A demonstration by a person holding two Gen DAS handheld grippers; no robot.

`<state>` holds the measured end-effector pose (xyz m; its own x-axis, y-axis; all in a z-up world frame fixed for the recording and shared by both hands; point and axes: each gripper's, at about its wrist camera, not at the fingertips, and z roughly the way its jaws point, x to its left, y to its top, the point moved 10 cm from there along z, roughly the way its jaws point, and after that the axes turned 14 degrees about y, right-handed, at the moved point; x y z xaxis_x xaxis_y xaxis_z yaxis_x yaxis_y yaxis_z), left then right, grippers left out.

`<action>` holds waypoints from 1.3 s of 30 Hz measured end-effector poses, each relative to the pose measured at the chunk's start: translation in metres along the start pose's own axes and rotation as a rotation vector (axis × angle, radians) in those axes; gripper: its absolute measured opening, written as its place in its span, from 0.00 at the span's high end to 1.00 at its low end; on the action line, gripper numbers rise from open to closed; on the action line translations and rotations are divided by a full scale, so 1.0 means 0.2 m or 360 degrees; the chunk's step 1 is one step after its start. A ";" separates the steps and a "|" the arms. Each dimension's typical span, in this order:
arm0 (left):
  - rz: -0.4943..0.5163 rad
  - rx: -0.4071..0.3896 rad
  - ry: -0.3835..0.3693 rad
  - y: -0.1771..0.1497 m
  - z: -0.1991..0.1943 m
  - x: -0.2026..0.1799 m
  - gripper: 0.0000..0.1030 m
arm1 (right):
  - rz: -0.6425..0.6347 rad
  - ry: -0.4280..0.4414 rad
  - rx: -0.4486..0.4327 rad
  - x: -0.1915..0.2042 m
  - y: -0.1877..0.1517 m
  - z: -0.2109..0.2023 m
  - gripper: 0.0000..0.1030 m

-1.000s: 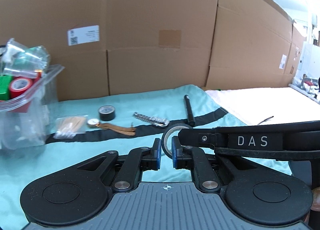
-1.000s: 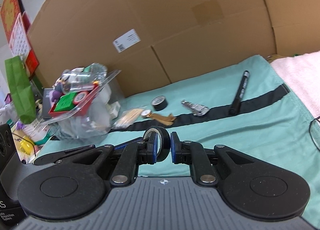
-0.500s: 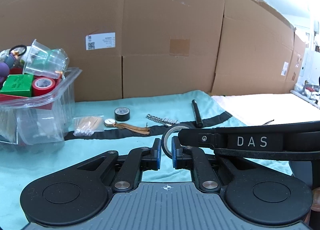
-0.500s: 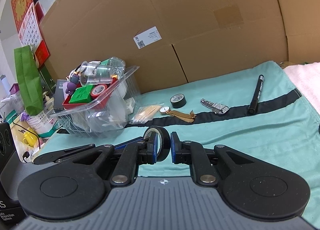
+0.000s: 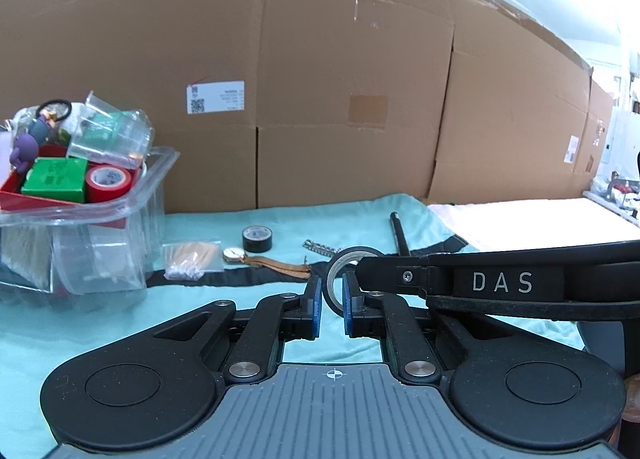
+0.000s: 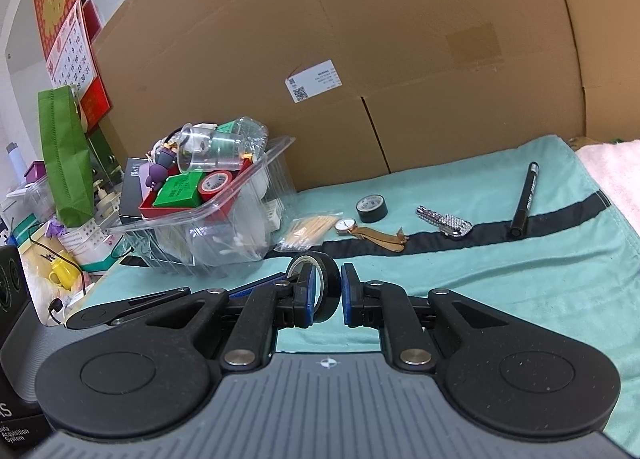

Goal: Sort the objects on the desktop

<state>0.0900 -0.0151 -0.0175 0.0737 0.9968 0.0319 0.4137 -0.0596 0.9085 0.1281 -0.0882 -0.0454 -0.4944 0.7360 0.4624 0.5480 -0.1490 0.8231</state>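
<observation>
Writing: "DAS" in white letters shows on the right gripper's point(image 6: 341, 291) finger where it crosses the left wrist view; a white shipping label point(image 5: 215, 96) with a QR code sits on the cardboard boxes point(image 5: 352, 91), its text too small to read; a red wall calendar point(image 6: 66, 47) shows numbers up to 31.
Right gripper: clamped on a black tape roll point(image 6: 320, 291), held upright on edge between the blue pads.
Left gripper point(image 5: 332, 301): jaws narrowly apart; the held roll point(image 5: 340, 271) sits just ahead of them, and whether they touch it cannot be told.
Clear bin point(image 6: 224, 219): at the left on the teal cloth point(image 6: 500, 271), piled above its rim with a green box point(image 5: 54, 179), a red tape roll point(image 5: 109, 183), a clear cup point(image 5: 108, 135) and a purple figure point(image 5: 28, 147).
Loose items: a cotton swab packet point(image 5: 192, 257), a watch point(image 5: 256, 259) with tan strap, a second black tape roll point(image 5: 258, 238), a silver metal band point(image 6: 444, 221) and a black marker point(image 6: 524, 199) lie in a row along the cloth's black stripe.
Edges: boxes wall the far side; a pink cloth point(image 6: 612, 175) borders the teal one at the right.
Open room: bare cloth lies between the grippers and the row of items.
</observation>
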 end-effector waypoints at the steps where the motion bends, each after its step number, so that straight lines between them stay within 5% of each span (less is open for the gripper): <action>1: 0.0001 -0.0011 0.0011 0.01 -0.01 0.01 0.92 | -0.0009 0.0006 0.0000 0.01 0.01 0.01 0.84; 21: -0.0095 -0.0138 0.0312 0.21 -0.08 0.54 0.86 | -0.0171 0.0245 0.0043 0.42 0.17 0.38 0.84; 39: -0.0164 -0.0126 0.0372 0.24 -0.03 0.75 0.86 | -0.0192 0.0291 0.0085 0.51 0.20 0.58 0.84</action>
<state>0.1158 0.1317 0.0342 -0.1804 0.9833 0.0242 0.3349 0.0382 0.9415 0.1775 0.0580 -0.0027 -0.6699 0.6136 0.4180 0.5104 -0.0283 0.8595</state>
